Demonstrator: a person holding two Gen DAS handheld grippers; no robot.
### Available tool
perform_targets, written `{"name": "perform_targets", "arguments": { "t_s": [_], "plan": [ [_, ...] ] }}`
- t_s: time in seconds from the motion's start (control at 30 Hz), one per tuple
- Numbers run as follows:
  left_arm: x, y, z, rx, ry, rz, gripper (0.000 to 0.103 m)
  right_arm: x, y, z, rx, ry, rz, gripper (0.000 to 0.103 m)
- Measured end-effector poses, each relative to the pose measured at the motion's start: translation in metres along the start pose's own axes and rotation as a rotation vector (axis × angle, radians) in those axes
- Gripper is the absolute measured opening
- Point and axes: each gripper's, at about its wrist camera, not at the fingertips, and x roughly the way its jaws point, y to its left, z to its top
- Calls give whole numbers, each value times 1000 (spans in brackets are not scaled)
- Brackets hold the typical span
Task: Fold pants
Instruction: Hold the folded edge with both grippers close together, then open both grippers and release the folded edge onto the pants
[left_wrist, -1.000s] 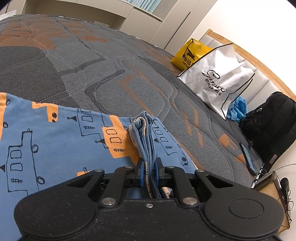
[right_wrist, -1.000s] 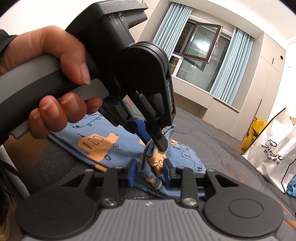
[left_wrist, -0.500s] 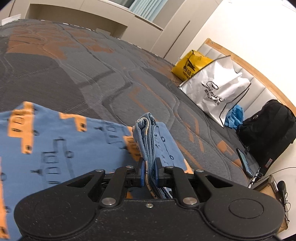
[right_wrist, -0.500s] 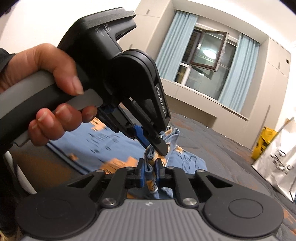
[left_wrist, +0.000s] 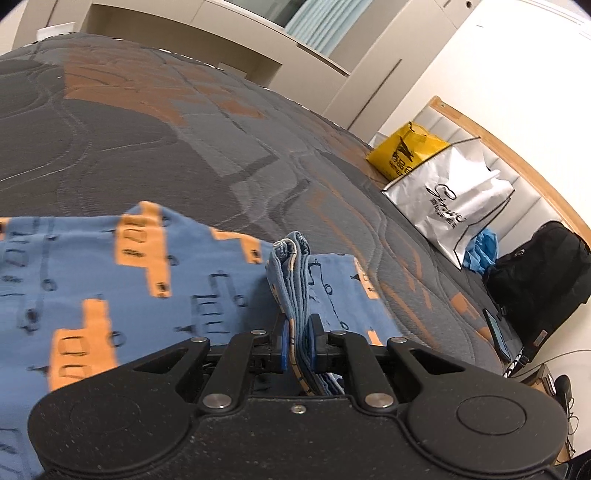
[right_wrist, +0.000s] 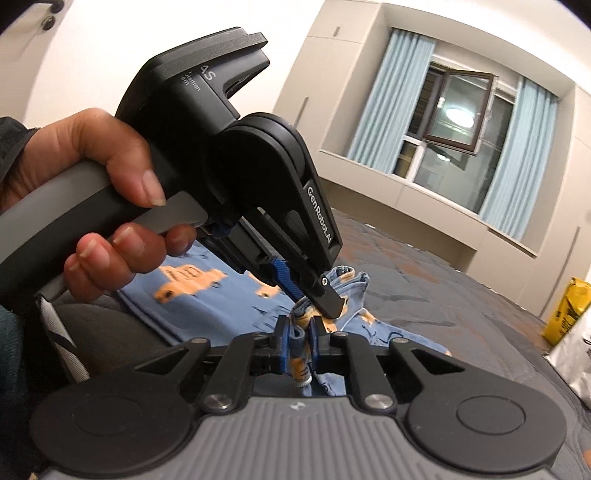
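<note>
Pale blue curtains frame an open window behind the quilted bed.

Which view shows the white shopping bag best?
The left wrist view: the white shopping bag shows whole, print visible, beside a yellow bag. The right wrist view catches only its corner at the frame edge.

- My left wrist camera sits low behind the left gripper, close over the bed, facing the headboard and bags.
- My right wrist camera looks past the right gripper toward the window.
- Both views share the pants and the yellow bag.
</note>
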Motion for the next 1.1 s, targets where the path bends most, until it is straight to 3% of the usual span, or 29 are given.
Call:
{"name": "perform_targets", "arguments": {
  "t_s": [0.33,0.63,0.73,0.8,0.9,0.93,1.0,1.1],
  "plan": [
    [-37,49,-6,-54,-21,38,11,19,36,20,-37,11,117,13],
    [-34,73,-15,-80,4,67,14,38,44,19,-42,45,166,15],
    [-36,72,-16,-84,-12,72,20,37,42,18,-37,40,169,24],
    [-39,71,-15,-79,-30,87,33,36,42,17,-34,35,160,46],
    [-45,67,-14,-65,-69,131,51,29,32,11,-15,32,126,62],
    [-46,65,-14,-56,-85,152,55,27,25,9,-8,31,105,65],
    [-47,57,-14,-23,-125,208,74,23,11,5,-1,29,52,83],
    [-42,46,-12,24,-166,263,85,18,-17,-1,7,20,-52,95]
  ]
}}
